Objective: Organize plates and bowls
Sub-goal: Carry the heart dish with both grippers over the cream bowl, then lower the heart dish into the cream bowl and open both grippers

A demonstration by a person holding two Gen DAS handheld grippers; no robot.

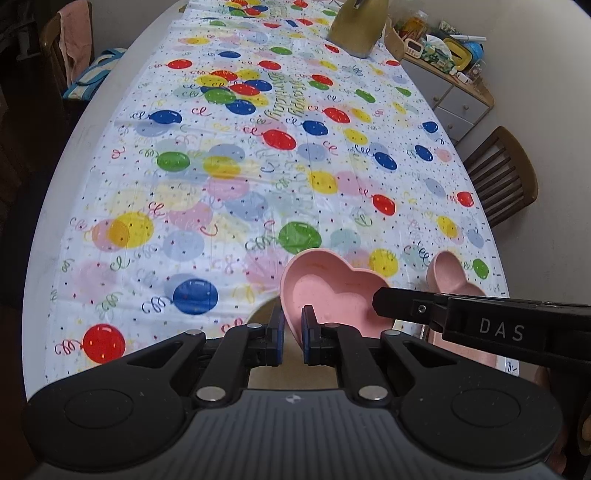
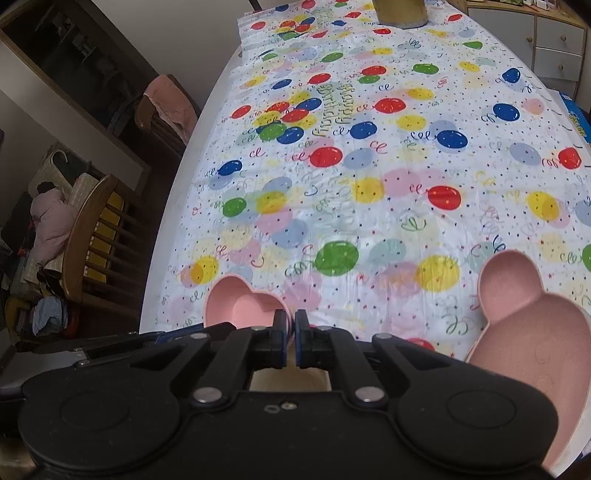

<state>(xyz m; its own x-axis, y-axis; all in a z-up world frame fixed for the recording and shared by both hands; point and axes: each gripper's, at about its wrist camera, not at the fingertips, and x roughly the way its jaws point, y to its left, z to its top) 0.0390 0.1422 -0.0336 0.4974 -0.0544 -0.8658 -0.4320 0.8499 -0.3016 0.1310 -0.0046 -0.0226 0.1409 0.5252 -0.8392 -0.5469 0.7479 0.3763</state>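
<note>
A pink heart-shaped bowl (image 1: 332, 291) is at the near edge of the balloon-print tablecloth (image 1: 221, 166). My left gripper (image 1: 293, 330) is shut on its near-left rim, which runs between the blue pads. My right gripper (image 2: 291, 328) is shut on the same heart-shaped bowl (image 2: 240, 302), pinching a thin strip of its rim. In the left wrist view the right gripper (image 1: 380, 301) reaches in from the right over the bowl's right lobe. A pink plate with round ears (image 2: 532, 325) lies to the right; only its ear (image 1: 448, 271) shows in the left wrist view.
A tall olive-gold object (image 1: 356, 29) stands at the table's far end. Wooden chairs flank the table (image 1: 502, 177) (image 2: 92, 236), one farther back draped with a pink towel (image 2: 168, 105). A cluttered drawer shelf (image 1: 454, 92) stands by the wall. Something tan shows under the bowl.
</note>
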